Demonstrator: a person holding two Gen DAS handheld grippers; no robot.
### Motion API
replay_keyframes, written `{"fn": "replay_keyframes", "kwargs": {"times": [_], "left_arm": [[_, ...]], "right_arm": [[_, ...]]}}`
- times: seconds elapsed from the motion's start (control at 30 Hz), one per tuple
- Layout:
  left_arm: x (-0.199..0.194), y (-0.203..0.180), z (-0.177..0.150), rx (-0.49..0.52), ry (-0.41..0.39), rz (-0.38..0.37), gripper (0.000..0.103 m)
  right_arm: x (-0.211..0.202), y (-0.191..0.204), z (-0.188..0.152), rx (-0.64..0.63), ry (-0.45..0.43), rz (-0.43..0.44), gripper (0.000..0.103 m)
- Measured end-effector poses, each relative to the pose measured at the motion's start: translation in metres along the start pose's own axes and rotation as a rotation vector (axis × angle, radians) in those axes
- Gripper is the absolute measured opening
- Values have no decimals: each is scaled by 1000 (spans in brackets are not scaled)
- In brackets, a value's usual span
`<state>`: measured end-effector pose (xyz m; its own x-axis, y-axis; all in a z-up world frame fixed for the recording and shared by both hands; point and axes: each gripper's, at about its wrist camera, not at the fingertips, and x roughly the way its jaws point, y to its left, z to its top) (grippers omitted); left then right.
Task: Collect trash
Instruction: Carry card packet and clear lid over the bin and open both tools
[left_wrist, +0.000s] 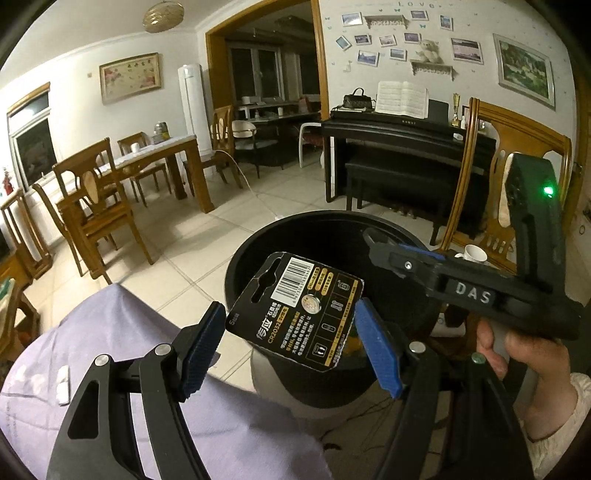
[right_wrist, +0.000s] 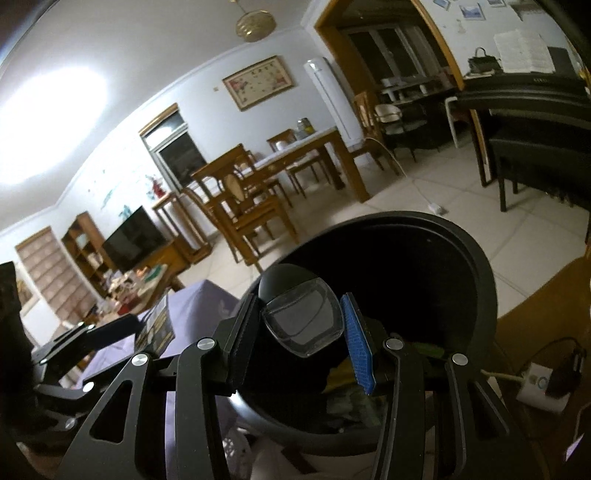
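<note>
Over the bin (left_wrist: 332, 236), both grippers meet. Left gripper (left_wrist: 291, 343): jaws spread wide, the black battery card (left_wrist: 299, 314) sits between the blue pads; its right edge touches the right pad (left_wrist: 376, 350), while a gap shows at the left pad. Judged released or barely pinched on one side, not clamped. Card long axis runs up-left to down-right, hang-hole end pointing away from the gripper, over the bin mouth. Card is above the near rim, partly over the purple cloth (left_wrist: 110, 369) edge.

Right gripper (right_wrist: 303, 325): fingers closed on a clear plastic blister (right_wrist: 303, 321), held above the dark bin (right_wrist: 461, 258) interior. It lies further in over the opening than the card does.

Judgement: bin lies directly ahead and below both grippers; right load is already centred over the mouth, so that drop needs only opening. Left card wants a small forward push first, else it may catch the rim.

White scrap (left_wrist: 63, 384) lies on the cloth, uncollected.
</note>
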<state>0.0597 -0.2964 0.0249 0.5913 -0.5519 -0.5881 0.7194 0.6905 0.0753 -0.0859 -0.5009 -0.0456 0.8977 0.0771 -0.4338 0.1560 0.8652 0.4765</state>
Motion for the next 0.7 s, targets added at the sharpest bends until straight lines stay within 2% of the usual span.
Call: {"fn": "replay_keyframes", "kwargs": {"times": [0.43, 0.7], "left_arm": [[37, -10, 8, -22, 32, -25, 71], [48, -13, 10, -29, 51, -27, 71]], "right_arm": [[7, -33, -10, 23, -12, -43, 46], [8, -39, -11, 23, -11, -44, 46]]}}
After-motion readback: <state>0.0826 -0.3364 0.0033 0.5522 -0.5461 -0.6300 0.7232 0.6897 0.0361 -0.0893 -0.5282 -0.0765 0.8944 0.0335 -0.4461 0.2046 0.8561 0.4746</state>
